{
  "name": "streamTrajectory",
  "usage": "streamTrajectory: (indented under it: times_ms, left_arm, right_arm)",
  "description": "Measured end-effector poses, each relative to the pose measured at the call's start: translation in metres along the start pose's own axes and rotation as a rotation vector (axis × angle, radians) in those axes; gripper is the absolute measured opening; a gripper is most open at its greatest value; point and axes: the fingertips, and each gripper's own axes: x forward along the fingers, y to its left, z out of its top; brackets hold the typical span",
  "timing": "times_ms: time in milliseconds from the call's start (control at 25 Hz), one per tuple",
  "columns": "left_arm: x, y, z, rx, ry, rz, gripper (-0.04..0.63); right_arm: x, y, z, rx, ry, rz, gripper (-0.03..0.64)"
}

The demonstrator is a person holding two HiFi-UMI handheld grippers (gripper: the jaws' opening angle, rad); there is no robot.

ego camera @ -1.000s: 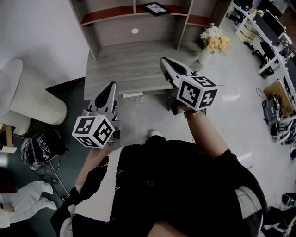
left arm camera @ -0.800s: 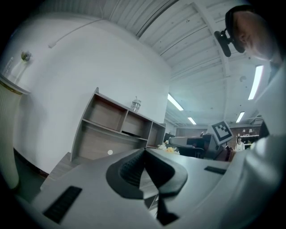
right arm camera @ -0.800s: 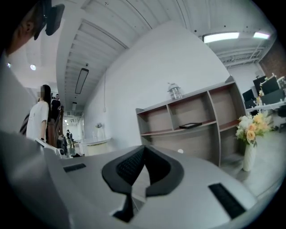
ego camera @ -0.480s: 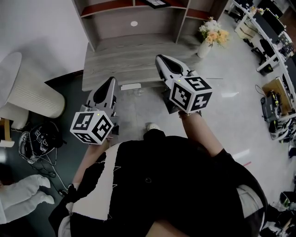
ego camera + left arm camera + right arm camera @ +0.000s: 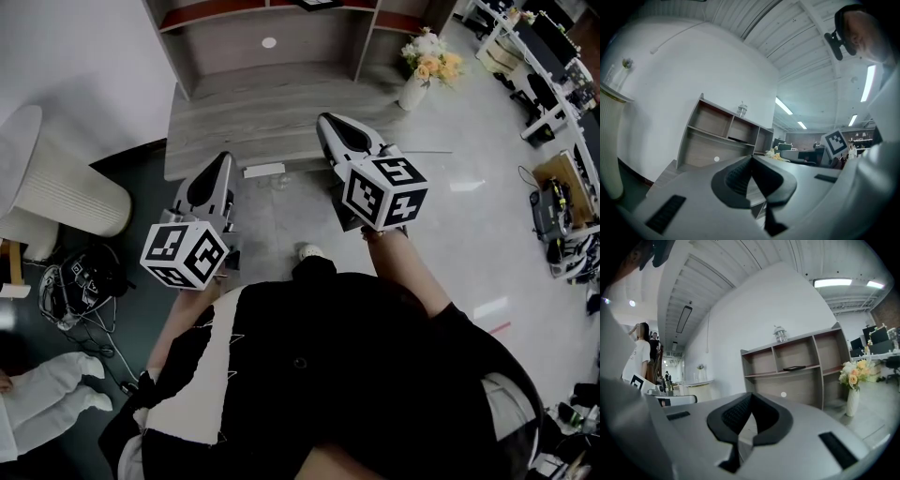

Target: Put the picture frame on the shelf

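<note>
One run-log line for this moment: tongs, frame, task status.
left tongs: shut, empty | right tongs: shut, empty | picture frame: flat on shelf, middle compartment | task: frame placed

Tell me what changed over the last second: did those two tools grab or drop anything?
Nothing was grabbed or dropped. In the head view the desk and shelf slid upward, so the picture frame on the shelf now sits at that view's top edge. The right gripper drifted slightly left; the left gripper barely moved. Both stay shut and empty, and the frame stays on the shelf.
</note>
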Motion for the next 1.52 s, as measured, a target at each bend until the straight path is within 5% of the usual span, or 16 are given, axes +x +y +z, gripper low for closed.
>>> streamTrajectory:
  times_ms: [1520]
  left_arm:
    - [0.015, 0.002, -0.010, -0.014, 0.031, -0.041, 0.011]
  right_arm:
    - [-0.002, -0.011, -0.013, -0.020, 0.036, -0.056, 0.003]
